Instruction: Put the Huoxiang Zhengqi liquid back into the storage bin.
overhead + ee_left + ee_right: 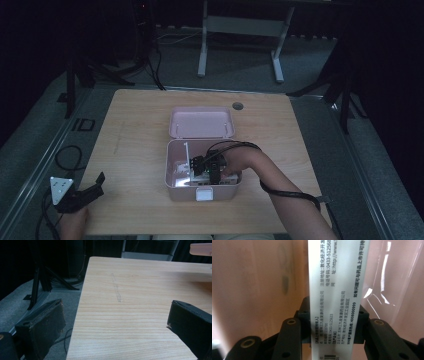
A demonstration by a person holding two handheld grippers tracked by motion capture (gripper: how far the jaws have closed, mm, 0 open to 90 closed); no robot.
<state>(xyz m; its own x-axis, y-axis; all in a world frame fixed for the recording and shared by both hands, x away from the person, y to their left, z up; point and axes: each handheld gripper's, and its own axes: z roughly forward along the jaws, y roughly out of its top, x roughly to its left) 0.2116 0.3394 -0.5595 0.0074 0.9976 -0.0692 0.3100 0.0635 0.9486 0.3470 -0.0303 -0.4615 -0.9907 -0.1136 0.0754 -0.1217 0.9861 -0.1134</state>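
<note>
Black jaws of the right gripper [334,332] clamp a white medicine carton [337,290] at lower centre of its view; Chinese print, "0433-5125633" and "4008009999" run along it. At centre of the high view, that gripper [200,167] sits inside an open pink storage box [172,167], lid [201,122] back. Lower left, the left gripper [87,192] rests wide open, empty, on the wooden table [135,130].

Dim lab: lone wooden table [140,125], dark stands [75,85], floor cables [150,65].
</note>
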